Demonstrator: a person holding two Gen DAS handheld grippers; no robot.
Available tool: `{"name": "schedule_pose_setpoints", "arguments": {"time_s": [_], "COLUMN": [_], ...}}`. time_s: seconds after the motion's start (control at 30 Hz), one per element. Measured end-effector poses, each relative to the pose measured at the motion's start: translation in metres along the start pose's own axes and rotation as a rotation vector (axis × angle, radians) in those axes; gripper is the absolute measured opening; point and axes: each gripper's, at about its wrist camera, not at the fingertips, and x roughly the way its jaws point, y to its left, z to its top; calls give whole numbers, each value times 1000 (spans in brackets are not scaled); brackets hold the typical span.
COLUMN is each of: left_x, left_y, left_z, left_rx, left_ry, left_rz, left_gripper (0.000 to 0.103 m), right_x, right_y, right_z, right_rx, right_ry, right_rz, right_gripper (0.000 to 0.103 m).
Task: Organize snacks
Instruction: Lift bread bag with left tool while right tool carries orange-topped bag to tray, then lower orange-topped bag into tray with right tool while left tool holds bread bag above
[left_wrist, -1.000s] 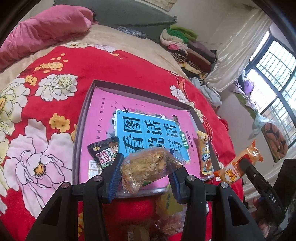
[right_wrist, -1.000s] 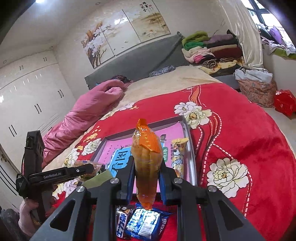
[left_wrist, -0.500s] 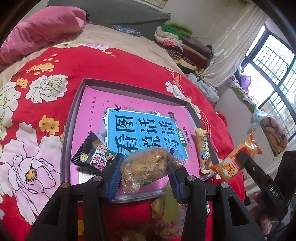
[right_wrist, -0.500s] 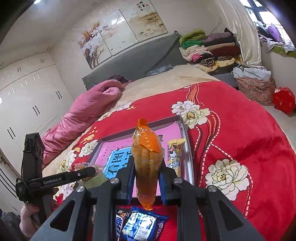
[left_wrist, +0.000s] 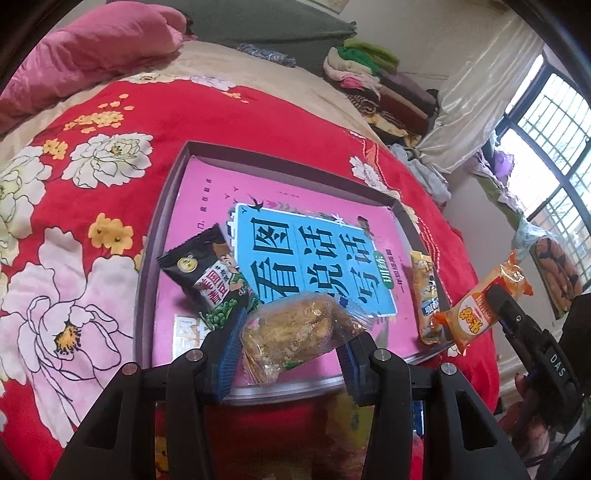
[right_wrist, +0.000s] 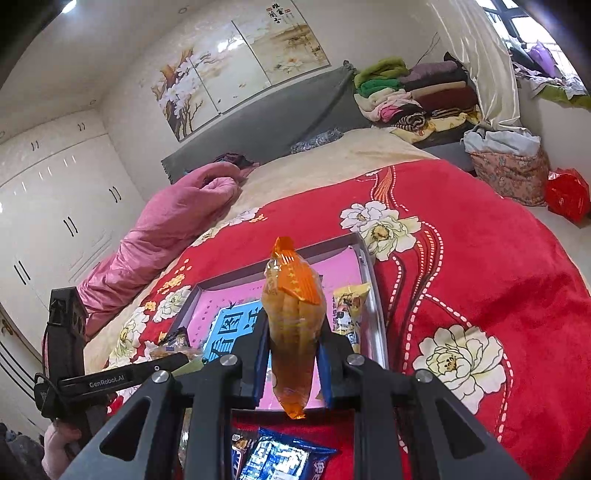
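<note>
My left gripper (left_wrist: 291, 341) is shut on a clear packet of golden-brown snack (left_wrist: 295, 332), held over the near edge of a grey tray (left_wrist: 162, 206) lined with a pink and blue booklet. On the tray lie a black pea snack packet (left_wrist: 210, 280) at the left and a yellow packet (left_wrist: 424, 295) at the right. My right gripper (right_wrist: 293, 354) is shut on an orange snack packet (right_wrist: 293, 325), upright, above the tray's near edge (right_wrist: 376, 325). That orange packet (left_wrist: 476, 306) also shows at the right of the left wrist view.
The tray rests on a red flowered bedspread (right_wrist: 480, 258). Blue snack packets (right_wrist: 277, 458) and yellow ones (left_wrist: 351, 421) lie on the spread below the grippers. A pink quilt (right_wrist: 166, 229), folded clothes (right_wrist: 413, 92) and a window (left_wrist: 554, 147) ring the bed.
Both views have shifted slightly forward over the tray; the black packet now shows more fully left of my left gripper. Both grips are unchanged.
</note>
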Motion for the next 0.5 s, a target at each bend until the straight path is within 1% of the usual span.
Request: {"name": "schedule_pose_setpoints", "arguments": {"time_s": [0.23, 0.4, 0.5], "left_x": [-1, -1, 0], "left_y": [1, -2, -3], "left_z": [-2, -5, -5], "left_rx": [10, 46, 54], "left_ry": [-7, -13, -13], "left_rz": [26, 71, 77], "left_gripper": [49, 49, 49], "right_x": [12, 21, 26], "right_y": [-2, -5, -8], "right_z": [2, 0, -1], "right_rx": [3, 18, 28], "right_ry": [6, 20, 29], "right_rz": [-4, -2, -6], "right_gripper": [23, 23, 23]}}
